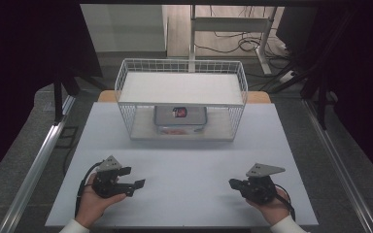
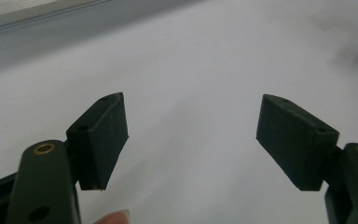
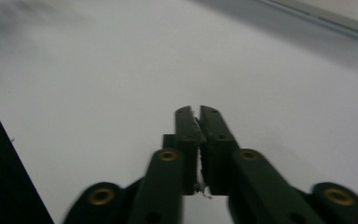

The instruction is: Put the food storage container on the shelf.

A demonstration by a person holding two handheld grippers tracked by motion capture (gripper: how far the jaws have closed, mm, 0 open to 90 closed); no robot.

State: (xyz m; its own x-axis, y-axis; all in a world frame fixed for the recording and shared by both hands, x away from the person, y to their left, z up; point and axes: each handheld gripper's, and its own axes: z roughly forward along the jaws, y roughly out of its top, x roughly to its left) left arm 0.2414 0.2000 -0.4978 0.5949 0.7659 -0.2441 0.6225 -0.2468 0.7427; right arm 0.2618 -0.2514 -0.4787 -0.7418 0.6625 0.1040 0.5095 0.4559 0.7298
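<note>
On the near edge of the surface [image 1: 184, 194] both hands sit low, well apart, nothing in either. Left claw [image 1: 135, 177]: jaws wide apart, empty; the left gripper view has bare white surface between the pads [image 2: 103, 140]. Centre back: two-tier wire rack [image 1: 181, 99] standing on the surface, top shelf bare, clear lidded container [image 1: 180, 120] on its lower shelf with something red inside, can't resolve what. Right claw [image 1: 233, 183]: jaws nearly together, thin slit between them in the right gripper view, holding nothing. Judgement: the container is already parked in the rack and both claws are backed off to the near side, so this reads as either finished or not begun; frames can't separate the two.
</note>
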